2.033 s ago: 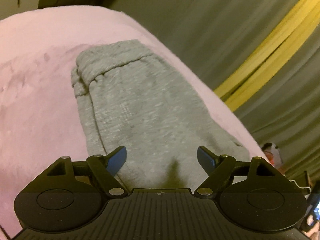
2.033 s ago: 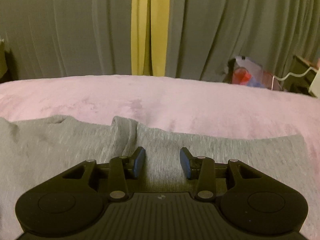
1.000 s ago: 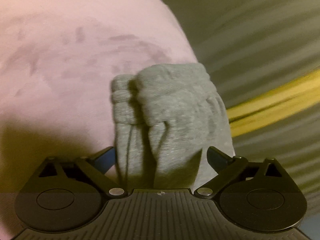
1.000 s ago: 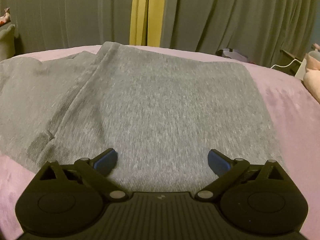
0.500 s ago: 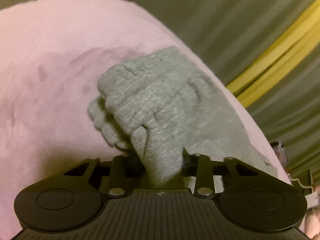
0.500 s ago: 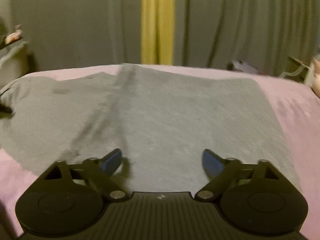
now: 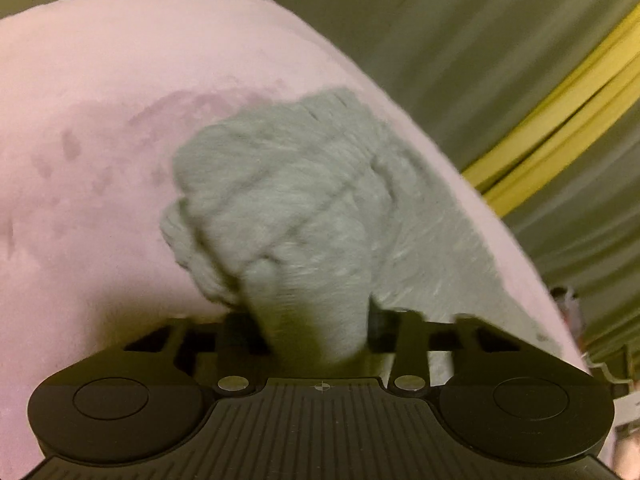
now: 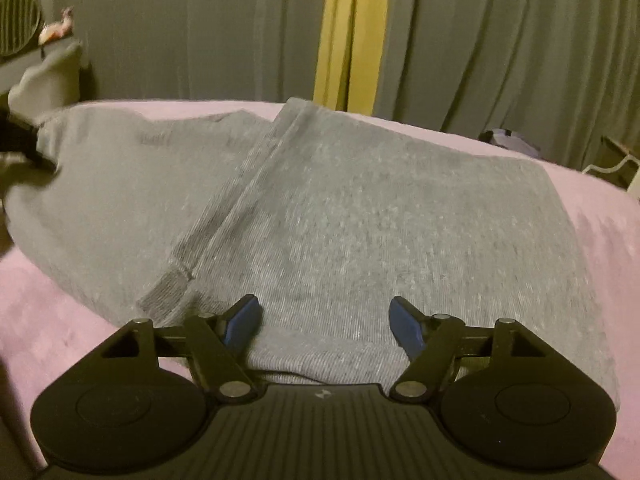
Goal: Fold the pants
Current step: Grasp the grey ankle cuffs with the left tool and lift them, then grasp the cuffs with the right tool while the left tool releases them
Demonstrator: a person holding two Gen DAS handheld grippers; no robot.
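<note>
Pants (image 8: 360, 216) lengthwise left-to-right on pink bed (image 8: 600, 208), bunched end in closing left tool (image 7: 312, 320).

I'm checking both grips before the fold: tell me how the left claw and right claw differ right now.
Left claw: jaws closing on a bunched wad of the gray sweatpants, pads hidden by cloth. Right claw: jaws apart, blue pads bare, the sweatpants' edge lying flat between them, ungripped. Shared: both are black and point down at the same garment on the pink blanket.
</note>
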